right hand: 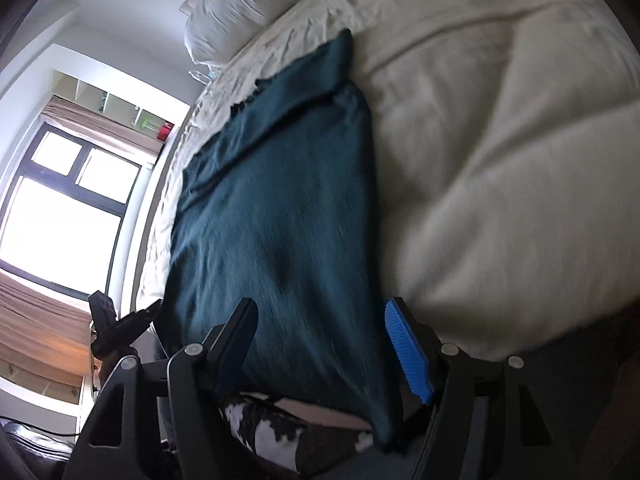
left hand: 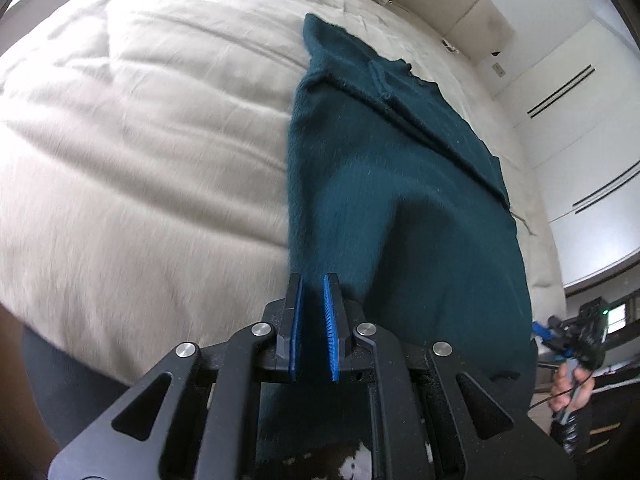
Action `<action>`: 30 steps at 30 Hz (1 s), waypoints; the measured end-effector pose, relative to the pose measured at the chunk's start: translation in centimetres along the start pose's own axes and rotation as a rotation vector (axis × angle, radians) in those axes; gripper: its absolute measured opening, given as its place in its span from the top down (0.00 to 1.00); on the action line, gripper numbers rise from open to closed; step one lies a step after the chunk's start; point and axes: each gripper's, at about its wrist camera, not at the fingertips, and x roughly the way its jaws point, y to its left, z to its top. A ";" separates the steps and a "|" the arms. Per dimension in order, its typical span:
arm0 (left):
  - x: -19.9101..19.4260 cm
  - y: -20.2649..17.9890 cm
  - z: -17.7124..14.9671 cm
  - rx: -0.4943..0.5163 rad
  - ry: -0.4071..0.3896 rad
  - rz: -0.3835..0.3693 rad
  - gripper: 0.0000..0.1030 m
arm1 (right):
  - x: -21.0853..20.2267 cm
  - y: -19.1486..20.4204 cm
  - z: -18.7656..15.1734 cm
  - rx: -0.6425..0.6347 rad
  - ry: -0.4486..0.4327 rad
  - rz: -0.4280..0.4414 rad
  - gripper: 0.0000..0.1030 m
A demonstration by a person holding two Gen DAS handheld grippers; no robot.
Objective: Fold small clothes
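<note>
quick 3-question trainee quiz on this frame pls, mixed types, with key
1. True or false: the teal garment lies wholly flat on the bed, with no part past its edge.
2. Which gripper has the wider gap between its fingers? A) left gripper B) right gripper
3. Fill in: the white pillow sits at the ___ end of the bed, as seen from the right wrist.

Key
1. False: the near end hangs over the bed's edge toward the grippers.
2. B: the right one is wide open, with the garment's near end between its fingers; the left shows only a narrow gap.
3. Far.
</note>
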 end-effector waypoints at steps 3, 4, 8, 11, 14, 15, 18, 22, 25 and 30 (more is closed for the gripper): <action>-0.5 0.7 -1.0 -0.014 0.013 -0.027 0.78 | 0.4 -0.5 -1.1 0.010 0.022 -0.045 0.33; -0.7 0.8 -1.3 -0.010 0.016 -0.035 0.74 | 0.5 -0.7 -1.2 0.020 0.026 -0.053 0.33; -1.3 0.8 -2.7 0.014 0.058 -0.085 0.45 | 0.8 -1.1 -1.6 0.026 0.054 -0.054 0.33; -1.3 0.8 -3.6 0.038 0.098 -0.063 0.45 | 1.2 -0.8 -1.4 0.014 0.076 -0.064 0.33; -1.0 0.6 -3.9 0.047 0.132 -0.055 0.45 | 1.5 -0.5 -1.4 0.012 0.097 -0.076 0.33; -0.8 0.4 -3.9 0.051 0.140 -0.052 0.45 | 1.6 -0.5 -1.4 0.010 0.103 -0.079 0.33; -0.3 0.4 -3.6 0.058 0.137 -0.056 0.45 | 1.9 -0.3 -1.5 -0.009 0.127 -0.094 0.33; 0.3 -0.1 -3.6 0.092 0.156 0.014 0.69 | 2.4 0.1 -1.7 -0.026 0.160 -0.105 0.35; 0.6 -0.6 -3.3 0.124 0.170 0.033 0.73 | 2.7 0.2 -1.9 -0.038 0.200 -0.129 0.39; 1.1 -1.3 -3.6 0.172 0.211 0.058 0.86 | 3.4 0.3 -2.0 -0.047 0.238 -0.150 0.51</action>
